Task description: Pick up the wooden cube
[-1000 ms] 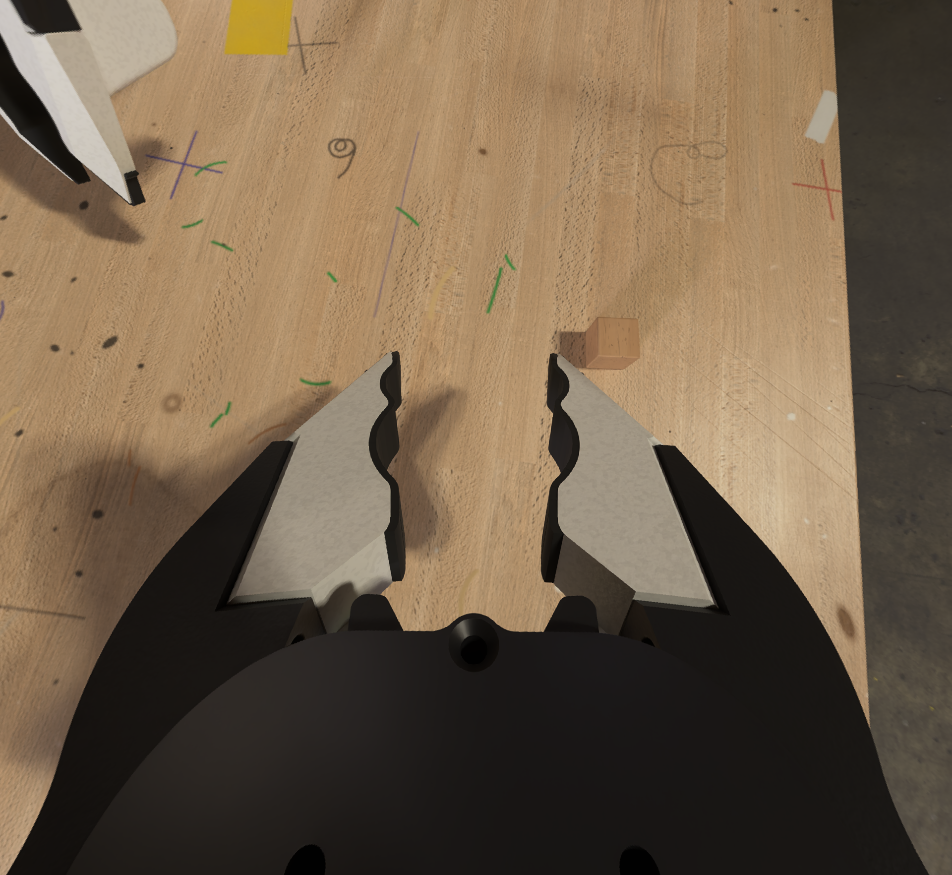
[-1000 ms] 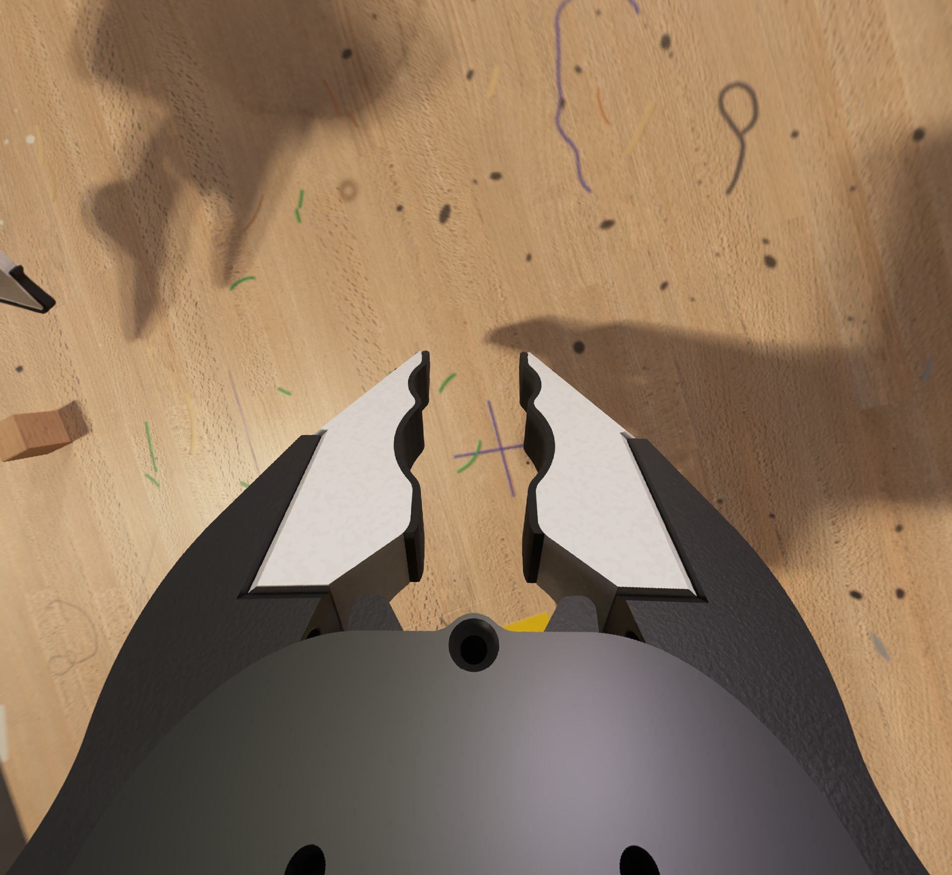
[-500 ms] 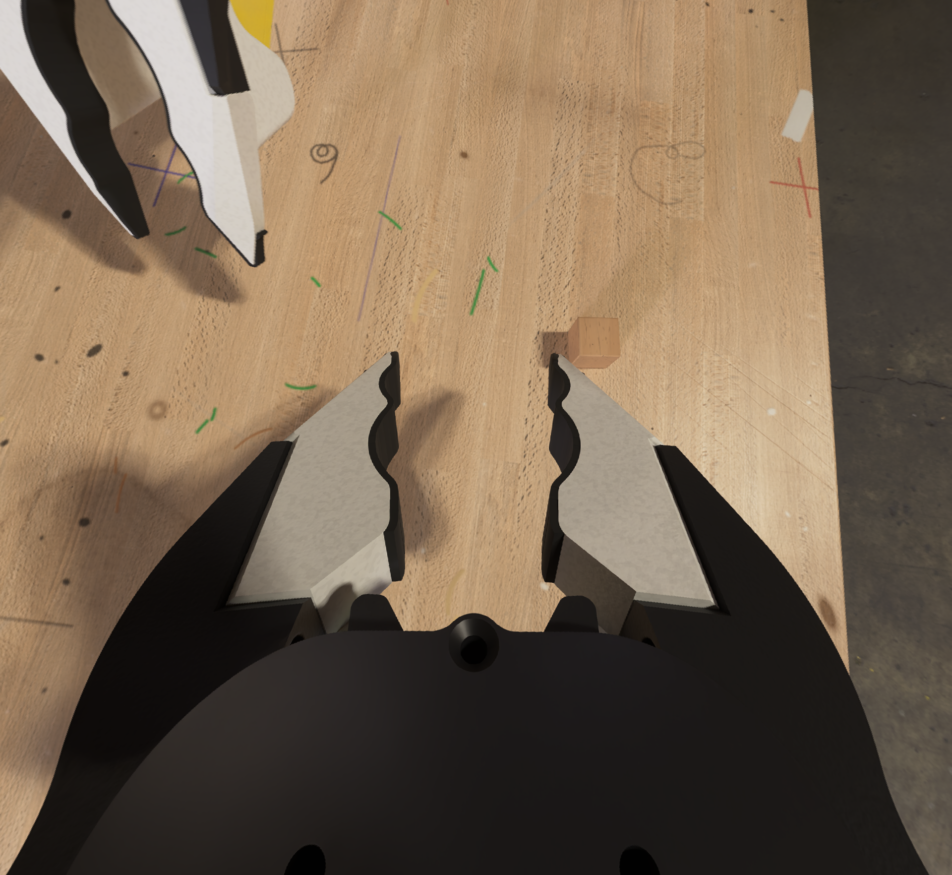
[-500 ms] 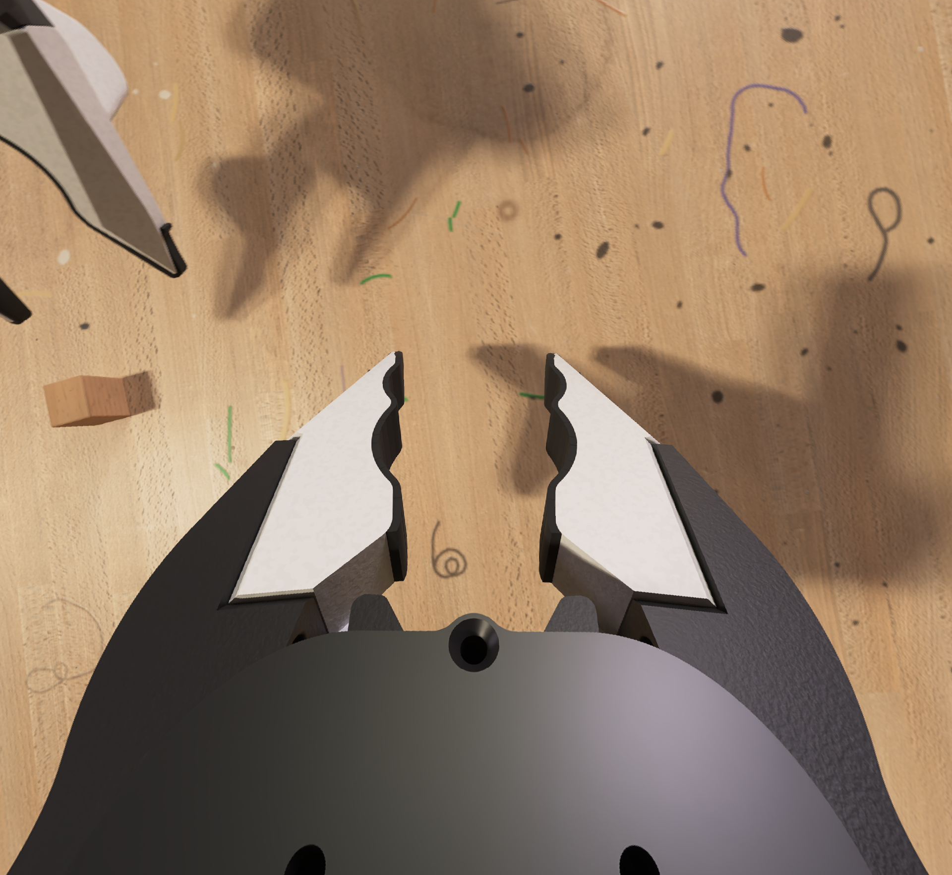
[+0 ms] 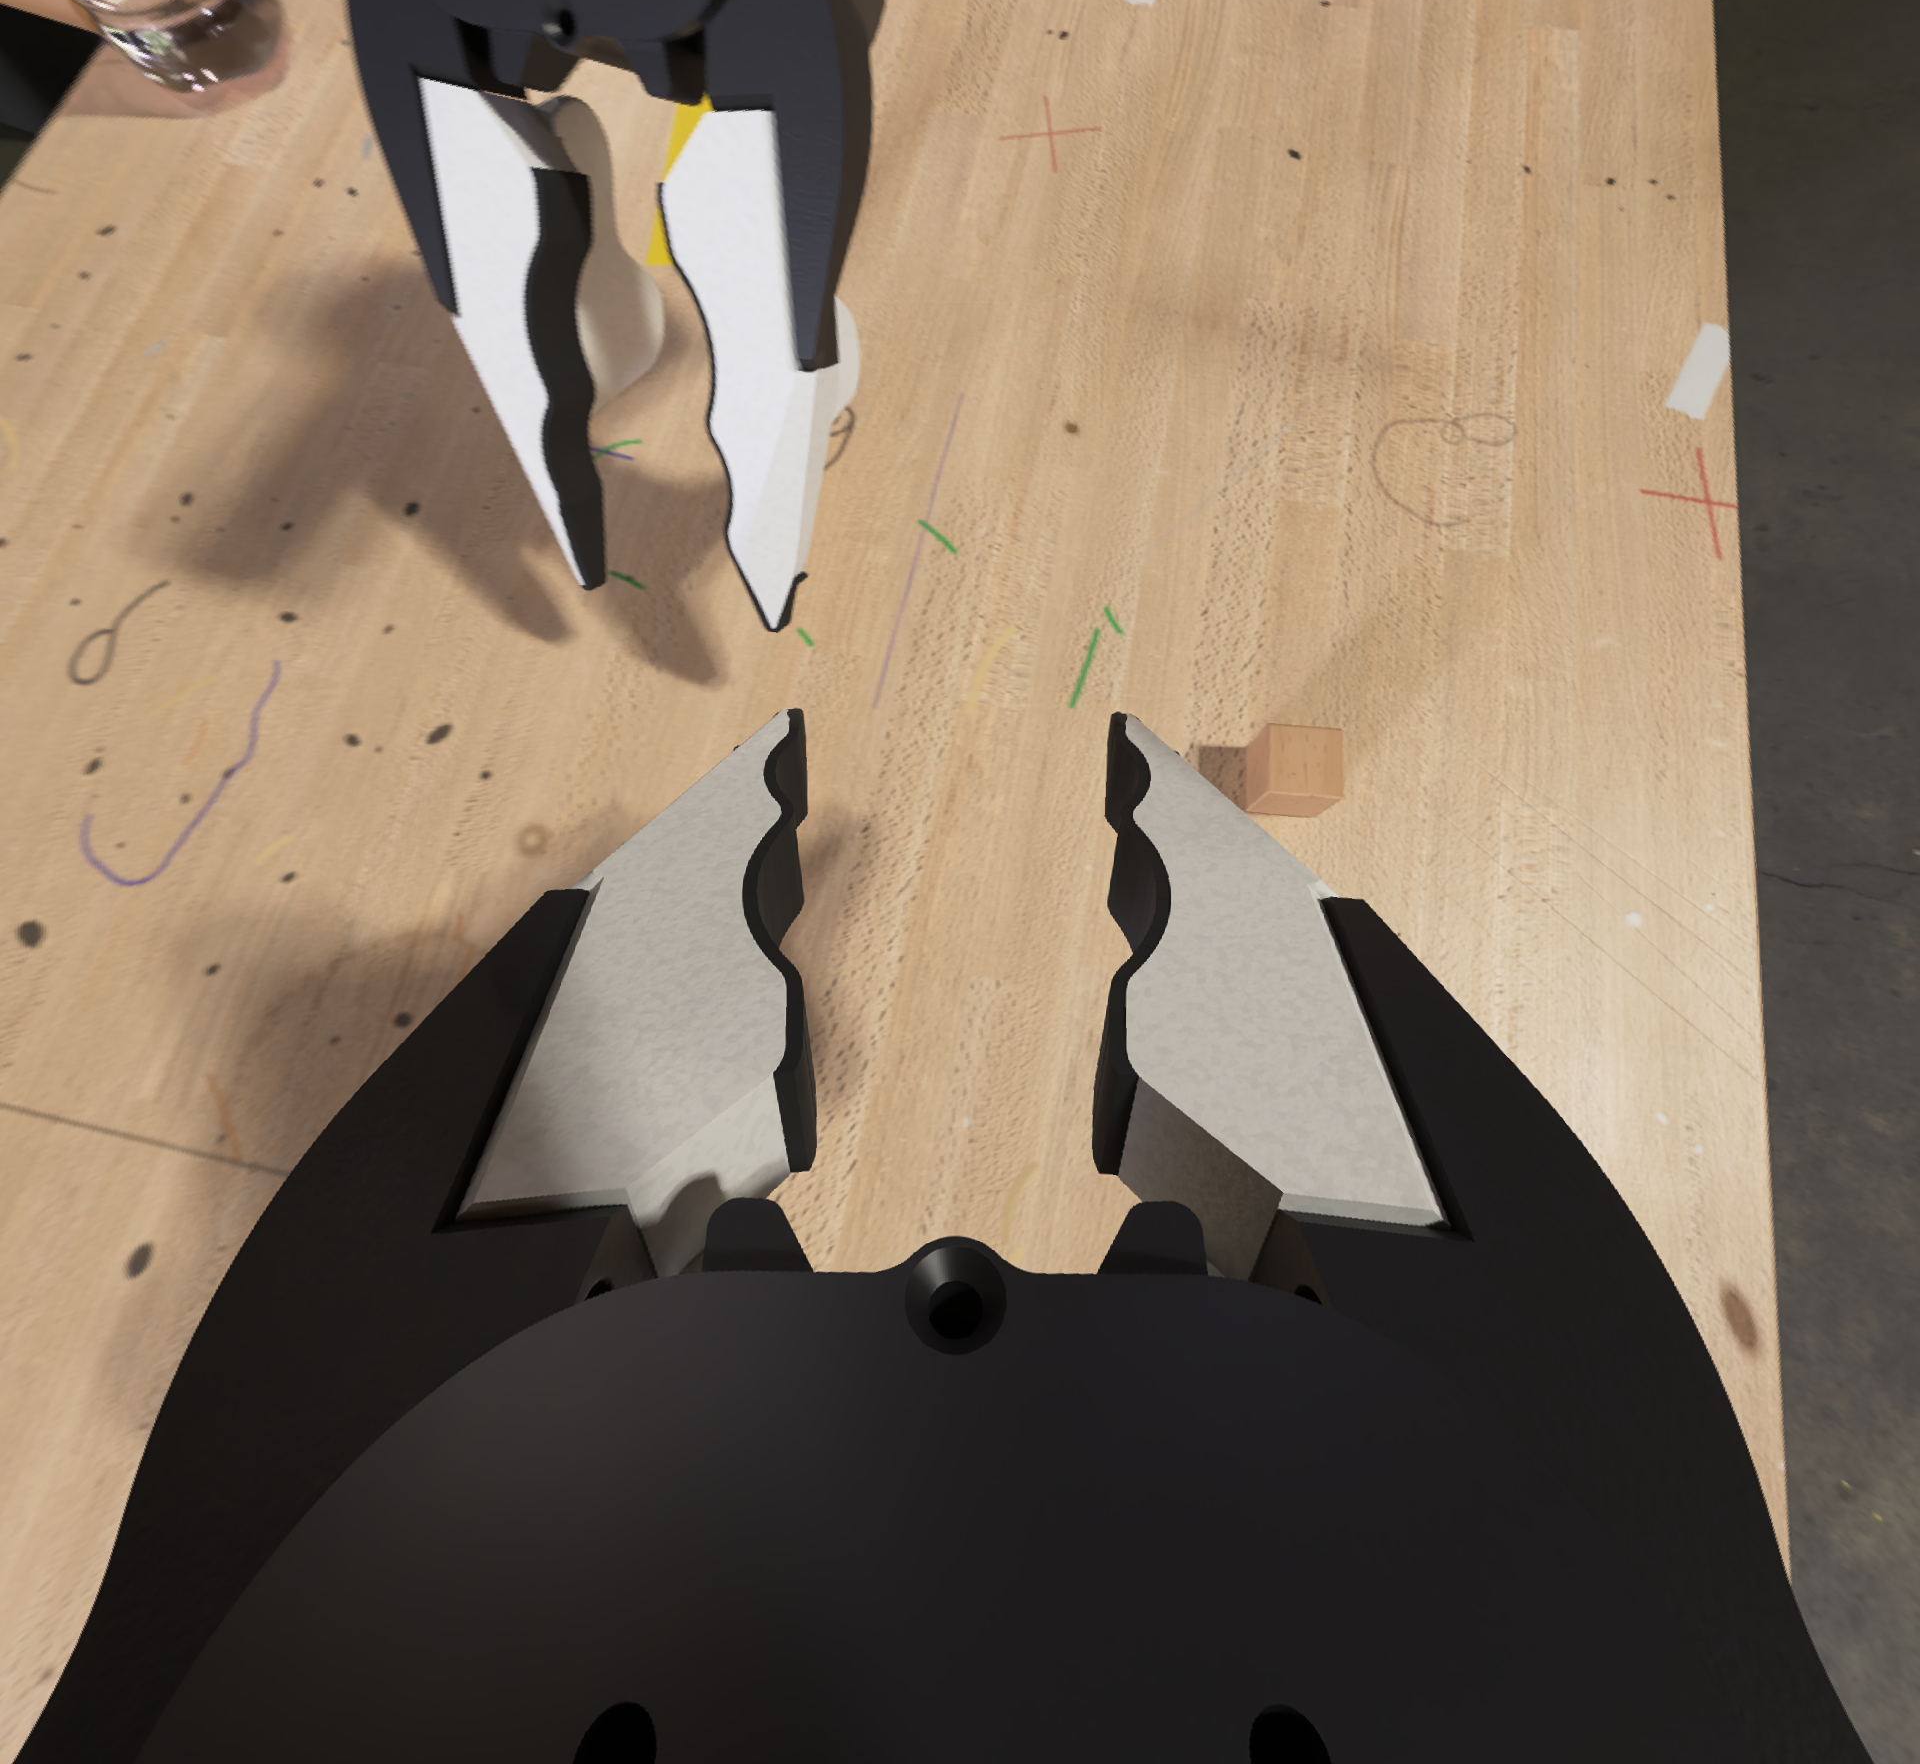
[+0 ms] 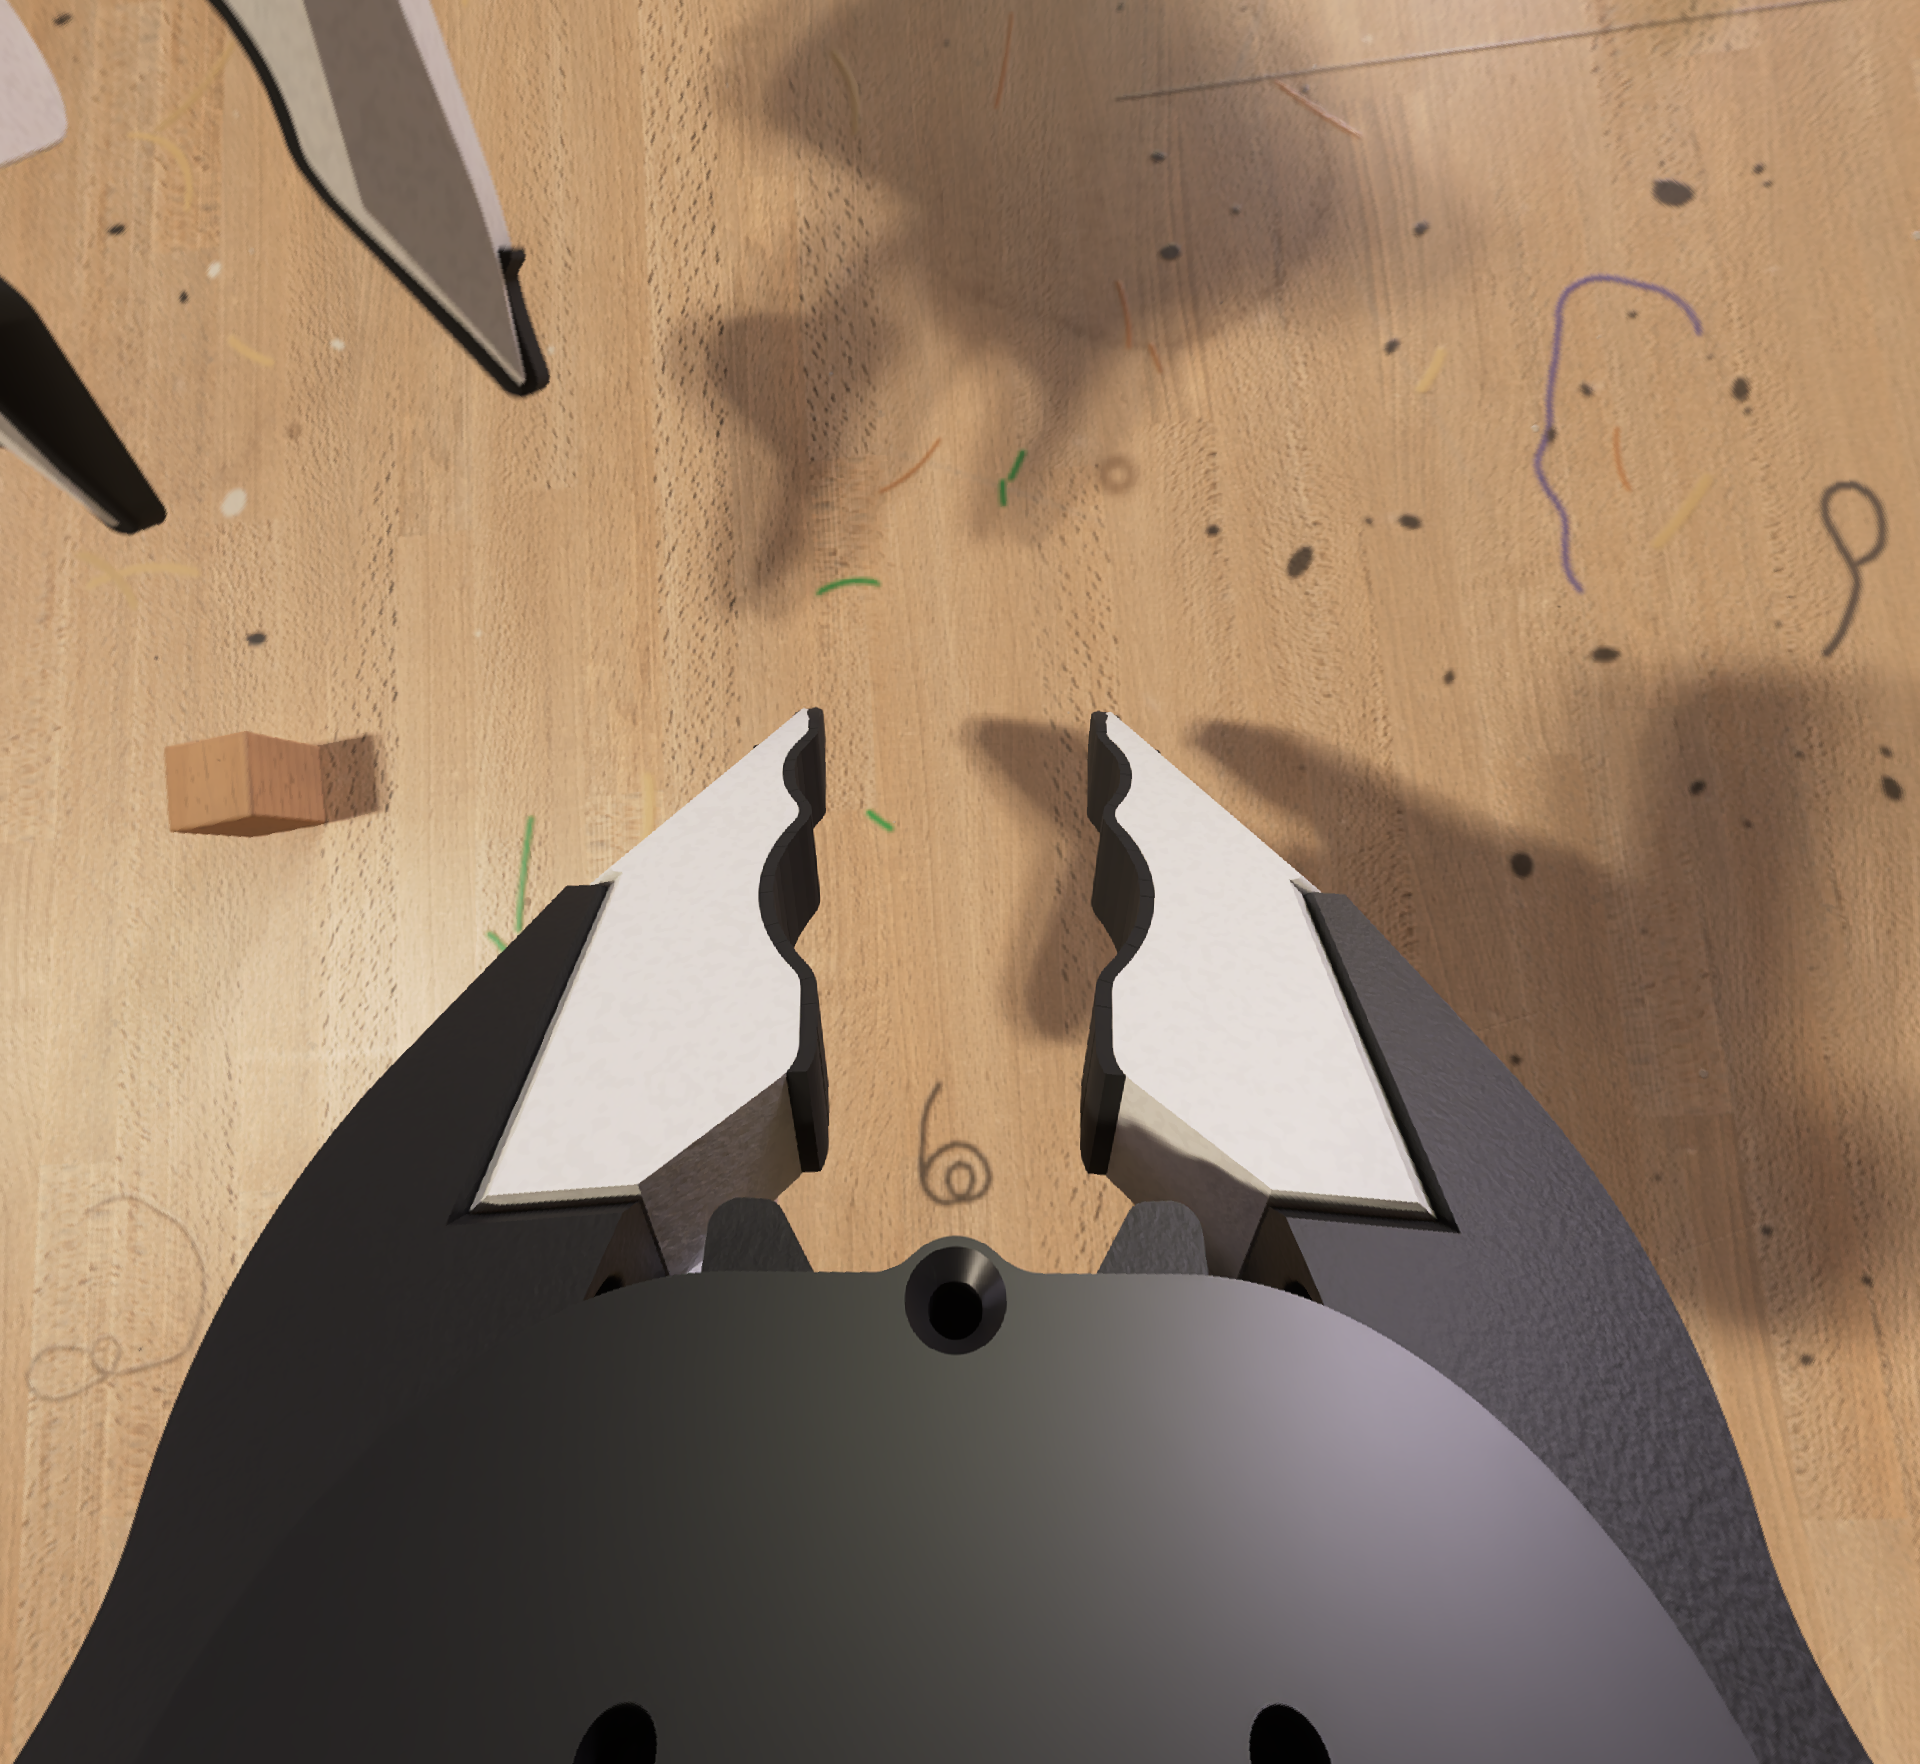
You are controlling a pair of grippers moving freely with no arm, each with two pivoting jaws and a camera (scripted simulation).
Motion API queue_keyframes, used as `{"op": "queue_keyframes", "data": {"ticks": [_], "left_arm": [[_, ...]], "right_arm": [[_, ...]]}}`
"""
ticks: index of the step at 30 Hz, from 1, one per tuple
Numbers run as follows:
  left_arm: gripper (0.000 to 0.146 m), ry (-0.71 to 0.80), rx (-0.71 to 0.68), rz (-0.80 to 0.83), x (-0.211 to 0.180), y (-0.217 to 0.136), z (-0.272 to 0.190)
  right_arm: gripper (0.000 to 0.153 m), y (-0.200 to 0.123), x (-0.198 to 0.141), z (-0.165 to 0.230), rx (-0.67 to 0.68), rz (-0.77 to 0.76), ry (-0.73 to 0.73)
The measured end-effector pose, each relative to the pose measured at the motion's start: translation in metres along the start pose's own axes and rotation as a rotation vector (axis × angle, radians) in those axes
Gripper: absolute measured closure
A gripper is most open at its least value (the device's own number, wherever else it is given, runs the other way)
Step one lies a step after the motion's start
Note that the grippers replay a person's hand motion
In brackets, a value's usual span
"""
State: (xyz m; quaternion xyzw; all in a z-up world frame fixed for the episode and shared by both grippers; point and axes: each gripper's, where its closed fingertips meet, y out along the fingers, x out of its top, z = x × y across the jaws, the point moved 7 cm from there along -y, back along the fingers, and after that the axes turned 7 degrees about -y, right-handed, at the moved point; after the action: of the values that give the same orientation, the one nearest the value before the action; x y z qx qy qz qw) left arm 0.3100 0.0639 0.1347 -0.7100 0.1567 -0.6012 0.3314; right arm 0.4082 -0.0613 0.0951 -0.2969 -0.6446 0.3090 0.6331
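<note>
Basically nowhere yet: wooden cube (image 5: pixel 1294 767) sitting untouched on the workbench (image 5: pixel 1351 260). Left gripper (image 5: pixel 954 727) and right gripper (image 6: pixel 954 725) both spread wide, holding nothing. Lining up, closing, lifting all left.

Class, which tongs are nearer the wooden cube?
Left. The left tongs sit just beside the wooden cube, cube right of their tips. The right tongs are farther, cube to their left.
</note>
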Motion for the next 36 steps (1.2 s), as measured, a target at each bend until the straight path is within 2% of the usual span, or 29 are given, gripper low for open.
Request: {"op": "queue_keyframes", "data": {"ticks": [6, 13, 17, 20, 23, 27, 33, 36], "left_arm": [[0.088, 0.022, 0.084, -0.009, 0.01, -0.016, 0.018], [0.088, -0.031, 0.12, -0.046, 0.005, -0.015, 0.027], [0.088, -0.029, 0.174, -0.044, 0.0, -0.022, 0.028], [0.089, -0.069, 0.12, -0.106, 0.0, -0.032, 0.028], [0.089, -0.107, 0.073, -0.189, 0.003, -0.044, 0.029], [0.09, -0.098, 0.1, -0.248, 0.002, -0.057, 0.032], [0.09, -0.056, 0.124, -0.333, 0.011, -0.081, 0.021], [0.09, -0.056, 0.129, -0.382, 0.01, -0.088, 0.02]], "right_arm": [[0.102, -0.011, 0.0, -0.002, -0.011, -0.039, 0.002], [0.106, -0.02, 0.012, 0.012, 0.055, -0.082, -0.06], [0.109, -0.026, 0.032, 0.047, 0.178, -0.129, -0.152], [0.114, -0.023, 0.048, 0.087, 0.355, -0.228, -0.164], [0.116, -0.015, 0.043, 0.123, 0.425, -0.195, -0.173], [0.115, -0.008, 0.03, 0.151, 0.32, -0.22, -0.167], [0.096, -0.007, 0.019, 0.177, 0.145, -0.122, -0.202], [0.096, 0.0, 0.018, 0.182, 0.099, -0.127, -0.165]]}}
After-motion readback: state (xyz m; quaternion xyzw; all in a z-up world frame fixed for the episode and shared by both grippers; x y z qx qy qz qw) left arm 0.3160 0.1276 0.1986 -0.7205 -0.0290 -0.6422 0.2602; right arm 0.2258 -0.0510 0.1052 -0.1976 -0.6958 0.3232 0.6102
